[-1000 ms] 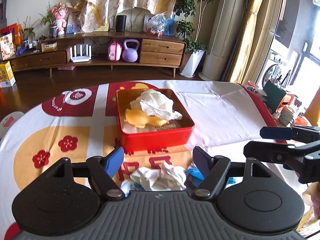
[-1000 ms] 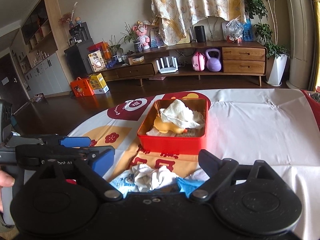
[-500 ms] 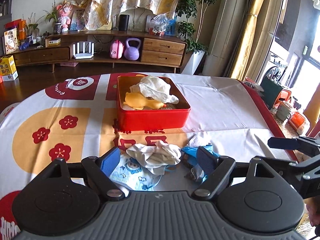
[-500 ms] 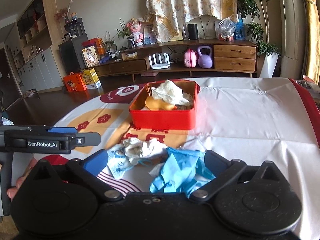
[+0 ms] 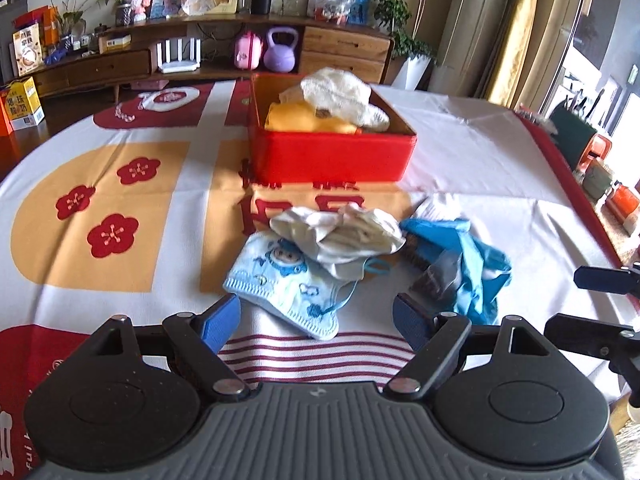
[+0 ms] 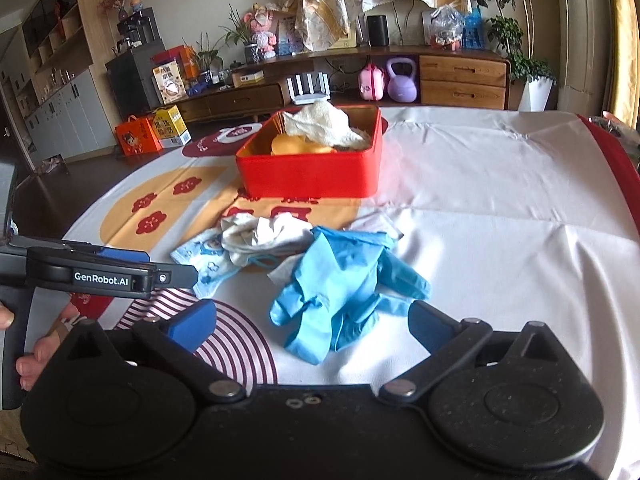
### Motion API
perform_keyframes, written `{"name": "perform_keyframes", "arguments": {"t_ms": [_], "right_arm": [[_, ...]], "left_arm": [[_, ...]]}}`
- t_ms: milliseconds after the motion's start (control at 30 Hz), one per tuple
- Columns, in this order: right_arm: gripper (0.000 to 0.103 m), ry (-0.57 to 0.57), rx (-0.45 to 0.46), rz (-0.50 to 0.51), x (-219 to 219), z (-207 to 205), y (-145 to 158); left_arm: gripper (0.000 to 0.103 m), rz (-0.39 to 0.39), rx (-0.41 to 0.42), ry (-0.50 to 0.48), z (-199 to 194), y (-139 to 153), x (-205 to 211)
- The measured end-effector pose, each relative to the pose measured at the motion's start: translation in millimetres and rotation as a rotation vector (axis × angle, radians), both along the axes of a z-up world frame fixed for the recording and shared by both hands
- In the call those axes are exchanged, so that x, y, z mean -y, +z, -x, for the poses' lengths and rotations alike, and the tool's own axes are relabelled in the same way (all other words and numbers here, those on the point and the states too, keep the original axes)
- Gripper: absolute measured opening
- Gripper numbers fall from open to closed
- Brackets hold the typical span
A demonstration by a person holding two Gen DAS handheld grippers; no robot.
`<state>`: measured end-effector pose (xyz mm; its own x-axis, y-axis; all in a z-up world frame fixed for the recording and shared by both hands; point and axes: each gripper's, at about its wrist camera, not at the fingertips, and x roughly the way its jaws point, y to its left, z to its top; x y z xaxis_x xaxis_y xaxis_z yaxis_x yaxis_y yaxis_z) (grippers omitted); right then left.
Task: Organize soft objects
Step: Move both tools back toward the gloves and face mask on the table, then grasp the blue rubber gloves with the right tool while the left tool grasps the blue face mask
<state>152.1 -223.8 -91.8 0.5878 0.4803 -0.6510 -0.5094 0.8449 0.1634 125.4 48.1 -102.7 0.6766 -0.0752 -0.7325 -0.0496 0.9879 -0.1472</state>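
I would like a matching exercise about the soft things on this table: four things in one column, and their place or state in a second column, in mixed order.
Things:
1. white towel
2. blue gloves
3. baby hat
4. left gripper

Places or states:
A. open, holding nothing
B. on the tablecloth, right of the pile
C. in the red box, on top
D. partly under a white cloth

Pairs: 1-C, 2-B, 3-D, 4-A

Bright daylight from right-side windows; strong fisheye bending at edges; slight motion blur.
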Motion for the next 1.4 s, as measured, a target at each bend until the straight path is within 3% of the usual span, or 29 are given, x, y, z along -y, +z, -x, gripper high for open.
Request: {"name": "perform_keyframes", "arguments": {"t_ms": [267, 633, 733, 900, 1000, 1233, 1333, 1400], "right_arm": [[0.091, 0.032, -0.042, 0.045, -6, -15, -23], [0.076, 0.029, -0.065, -0.015, -6, -48, -25], [0.066, 0.031, -0.090, -0.025, -8, -55, -32], [0.038, 0.036, -0.132, -0.072, -9, -60, -36], [0.029, 0.035, -0.135, -0.081, -7, -59, -36], [0.009, 0.014, -0.117, -0.088, -4, -54, -31], [0.003, 0.004, -0.099, -0.084, -2, -50, -28], [0.001, -0.009, -0.083, -0.082, 0, -48, -25]], "left_arm": [[0.083, -0.048, -0.026, -0.008, -17, -22, 1], [0.084, -0.062, -0.012, -0.014, -43, -36, -6], [0.084, -0.065, -0.007, -0.025, -47, -40, -7], [0.084, -0.074, 0.011, -0.043, -49, -41, -6], [0.082, -0.061, 0.022, -0.036, -48, -41, -8], [0.029, -0.130, 0.033, 0.004, -48, -37, -10], [0.014, -0.140, 0.040, 0.011, -48, -36, -13], [0.009, -0.145, 0.049, 0.013, -47, -34, -13]]}}
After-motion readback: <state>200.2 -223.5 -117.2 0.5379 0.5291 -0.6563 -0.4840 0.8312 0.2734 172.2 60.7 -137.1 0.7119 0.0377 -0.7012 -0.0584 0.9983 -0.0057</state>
